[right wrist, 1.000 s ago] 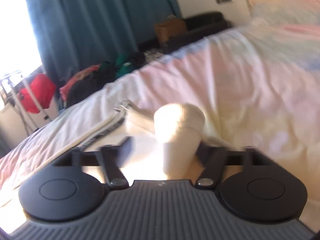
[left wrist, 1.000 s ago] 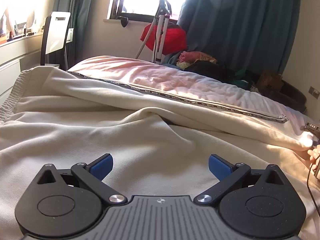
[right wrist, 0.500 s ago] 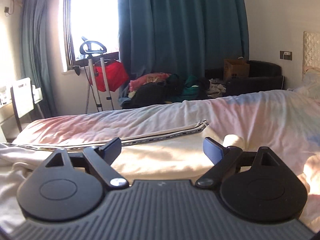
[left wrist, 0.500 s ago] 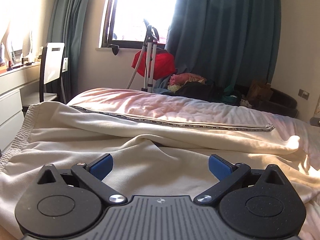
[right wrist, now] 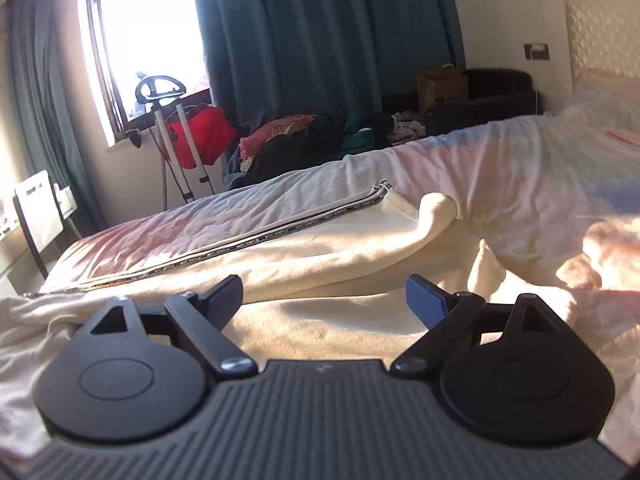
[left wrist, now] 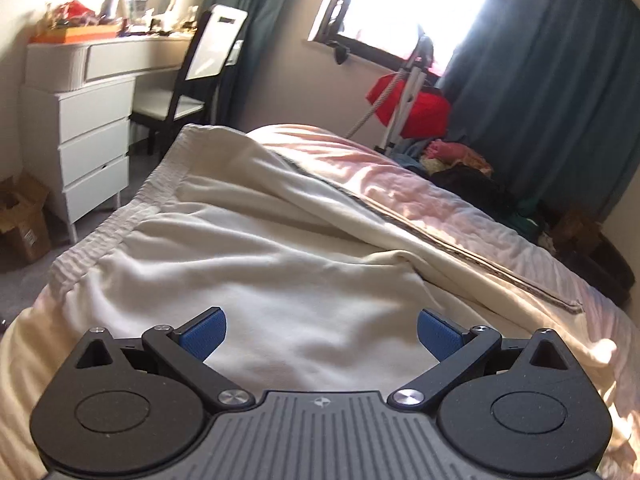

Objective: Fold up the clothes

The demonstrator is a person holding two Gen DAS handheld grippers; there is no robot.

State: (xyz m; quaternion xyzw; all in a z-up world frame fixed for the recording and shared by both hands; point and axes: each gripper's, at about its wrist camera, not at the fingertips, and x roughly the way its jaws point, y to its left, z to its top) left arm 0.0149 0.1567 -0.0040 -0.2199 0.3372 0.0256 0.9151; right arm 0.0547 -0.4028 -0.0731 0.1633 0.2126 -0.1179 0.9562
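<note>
Garment: cream trousers (left wrist: 280, 248) are lying flat across the bed (right wrist: 520, 168), waistband at its foot edge.
Tongs: left tongs (left wrist: 319, 332) and right tongs (right wrist: 324, 294) are gaping wide, gripping nothing.
Progress: we are judging folding barely begun.

White drawers (left wrist: 92, 140) & chair (left wrist: 200, 76) far left of jaws; red bag (left wrist: 416, 108), teal curtain (right wrist: 320, 32), clothes heap (right wrist: 312, 136) ahead beyond bed (right wrist: 500, 168).

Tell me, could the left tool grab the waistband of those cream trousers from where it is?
Probably yes: the left tool is open over the trousers, with nothing between it and the waistband.
</note>
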